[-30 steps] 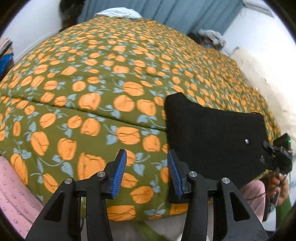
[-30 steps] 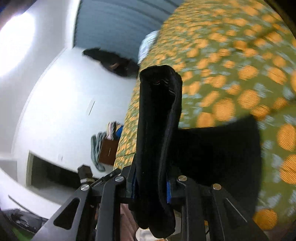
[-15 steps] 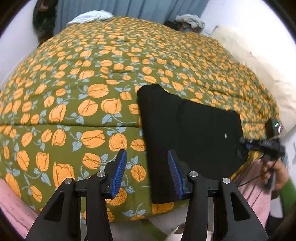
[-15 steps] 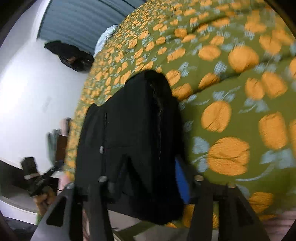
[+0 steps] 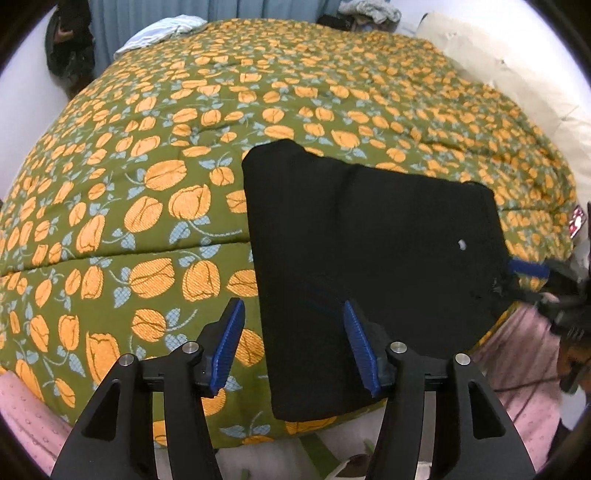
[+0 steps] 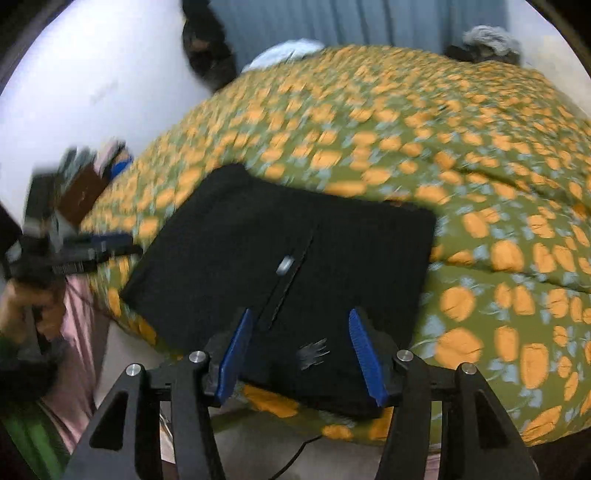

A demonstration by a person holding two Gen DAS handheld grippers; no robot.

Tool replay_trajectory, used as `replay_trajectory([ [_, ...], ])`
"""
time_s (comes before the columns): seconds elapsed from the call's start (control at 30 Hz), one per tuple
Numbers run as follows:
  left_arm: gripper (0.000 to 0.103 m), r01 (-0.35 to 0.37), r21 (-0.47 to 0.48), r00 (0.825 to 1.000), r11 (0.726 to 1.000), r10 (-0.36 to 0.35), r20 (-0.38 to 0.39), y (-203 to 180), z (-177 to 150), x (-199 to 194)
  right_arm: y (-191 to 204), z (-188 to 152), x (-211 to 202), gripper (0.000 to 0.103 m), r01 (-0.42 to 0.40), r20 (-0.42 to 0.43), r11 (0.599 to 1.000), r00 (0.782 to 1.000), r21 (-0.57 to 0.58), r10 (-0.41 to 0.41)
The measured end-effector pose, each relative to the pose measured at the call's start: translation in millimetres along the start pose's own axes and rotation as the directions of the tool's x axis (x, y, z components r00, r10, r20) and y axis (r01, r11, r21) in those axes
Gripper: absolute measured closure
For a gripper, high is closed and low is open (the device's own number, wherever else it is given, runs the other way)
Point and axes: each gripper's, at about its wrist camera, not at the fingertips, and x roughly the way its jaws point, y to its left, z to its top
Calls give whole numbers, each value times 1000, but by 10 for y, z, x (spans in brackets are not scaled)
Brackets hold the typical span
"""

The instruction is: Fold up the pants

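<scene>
We hold the left gripper [image 5: 293, 347] with jaws opening and empty, the near edge of the folded black pants [image 5: 369, 258] under them; our right gripper [image 6: 303, 350] likewise opens, empty, above the pants; beyond lies the floral bedspread [image 5: 166, 166].

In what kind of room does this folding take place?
Most likely a bedroom: a bed under a tulip-print quilt, a cream pillow at its head, blue curtains, and folded black pants on the quilt.
</scene>
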Motion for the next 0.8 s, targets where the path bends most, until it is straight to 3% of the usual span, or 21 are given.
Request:
replay_trajectory([
  [0.07, 44, -20, 11, 1000, 1000, 20, -10, -20, -12, 25, -4, -104, 197, 47, 26, -56, 1000, 998, 15, -25],
  [0.23, 40, -38, 13, 999, 999, 38, -19, -19, -46, 60, -123, -193, 208, 45, -19, -35, 994, 999, 110, 23],
  [0.4, 40, -41, 5, 999, 999, 41, -25, 10, -54, 63, -140, -195, 197, 45, -36, -38, 990, 998, 134, 42],
  [0.5, 38, -28, 2, 1000, 1000, 28, -10, 10, -54, 18, -113, -29, 51, 45, -54, -38, 987, 997, 148, 60],
  [0.7, 37, 4, 86, 1000, 996, -3, -7, -249, -129, 44, -340, 641, -65, 45, -66, 89, 987, 995, 146, 53],
  [0.73, 37, 18, 100, 1000, 995, -17, -15, -295, -152, 60, -476, 714, 74, 45, -74, 76, 980, 995, 186, 61],
  [0.8, 27, 36, 148, 998, 988, -28, -53, -396, -220, 128, -682, 701, 394, 45, -77, -27, 958, 996, 275, 88],
])
